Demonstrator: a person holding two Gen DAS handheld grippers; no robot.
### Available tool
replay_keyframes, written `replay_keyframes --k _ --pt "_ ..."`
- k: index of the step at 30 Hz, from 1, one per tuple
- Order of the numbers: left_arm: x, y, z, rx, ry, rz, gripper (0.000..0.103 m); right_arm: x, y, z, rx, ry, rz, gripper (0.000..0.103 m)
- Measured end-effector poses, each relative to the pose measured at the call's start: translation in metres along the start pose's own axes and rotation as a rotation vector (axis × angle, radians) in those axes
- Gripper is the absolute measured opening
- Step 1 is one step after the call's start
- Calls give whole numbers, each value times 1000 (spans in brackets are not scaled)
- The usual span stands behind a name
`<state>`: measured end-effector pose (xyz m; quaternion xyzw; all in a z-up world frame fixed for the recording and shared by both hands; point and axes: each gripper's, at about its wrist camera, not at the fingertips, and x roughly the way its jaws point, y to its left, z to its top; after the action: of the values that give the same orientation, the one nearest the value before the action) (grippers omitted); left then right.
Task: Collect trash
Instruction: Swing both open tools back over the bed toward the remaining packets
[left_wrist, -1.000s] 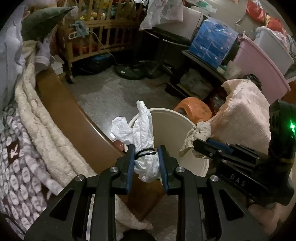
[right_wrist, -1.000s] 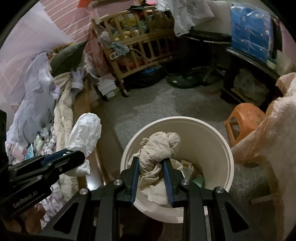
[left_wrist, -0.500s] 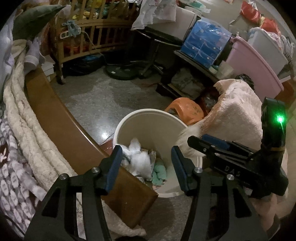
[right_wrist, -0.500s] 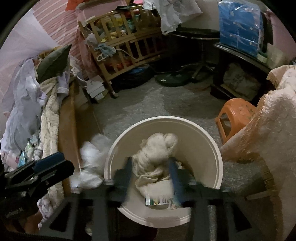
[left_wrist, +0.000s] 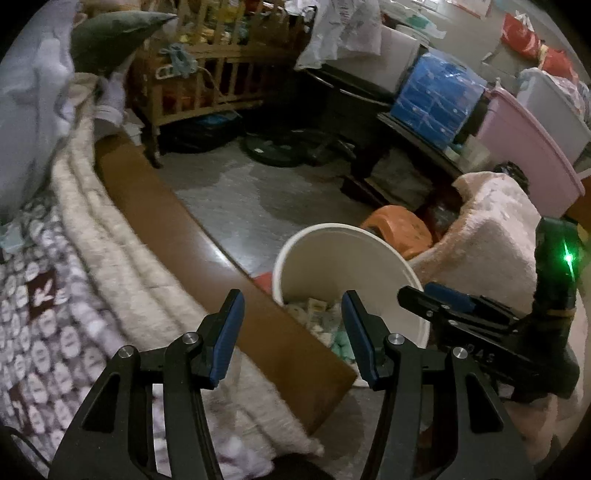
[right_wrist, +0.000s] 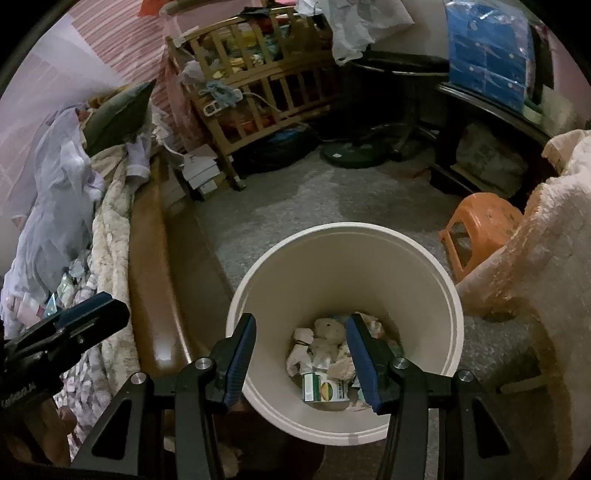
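Observation:
A white round bin (right_wrist: 343, 230) stands on the grey floor beside the brown bed edge. Inside lie a crumpled white bag (right_wrist: 301, 350), a beige wad (right_wrist: 328, 328) and a small green-and-white carton (right_wrist: 325, 391). My right gripper (right_wrist: 301, 321) hangs open above the bin's near side with nothing between its blue pads. My left gripper (left_wrist: 291, 299) is open and empty too, above the bed edge just left of the bin (left_wrist: 332, 240). The right gripper (left_wrist: 421, 295) shows at the right of the left wrist view. The left gripper (right_wrist: 110, 310) shows at the left of the right wrist view.
A bed with patterned blankets (left_wrist: 74, 314) and a brown wooden side board (left_wrist: 177, 229) runs along the left. An orange stool (right_wrist: 480, 225) and a fluffy pink blanket (right_wrist: 546, 266) stand right of the bin. A wooden crib (right_wrist: 266, 96) and a fan base (right_wrist: 351, 155) are at the back.
Both grippers opened. The white bag left the left jaws and the beige wad left the right jaws; both now lie in the bin. The left gripper shifted left over the bed edge.

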<state>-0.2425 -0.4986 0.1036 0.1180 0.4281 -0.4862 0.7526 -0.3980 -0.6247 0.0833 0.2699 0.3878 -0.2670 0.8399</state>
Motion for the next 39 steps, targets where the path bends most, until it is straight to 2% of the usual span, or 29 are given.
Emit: replay_keyframes --k 6,13,19,24,30,34,39 --pt "-18 32 -10 -42 -17 66 53 -3 30 -2 -40 1 38 49" --pt "-41 83 -25 -119 -31 162 53 1 92 0 -146 -2 105 49" --pt "-72 141 -45 -218 -54 247 53 12 144 -6 -201 38 199 49" --pt "-96 193 -63 -282 -56 315 53 19 194 -14 -293 63 253 49" --pt "-131 279 -78 -383 -68 441 53 31 248 -24 -387 104 298 49" --pt "-151 343 -77 -460 -87 529 53 44 284 -31 -448 130 318 49" --pt "-159 418 -70 -517 -92 641 53 59 312 -35 -471 154 343 49"
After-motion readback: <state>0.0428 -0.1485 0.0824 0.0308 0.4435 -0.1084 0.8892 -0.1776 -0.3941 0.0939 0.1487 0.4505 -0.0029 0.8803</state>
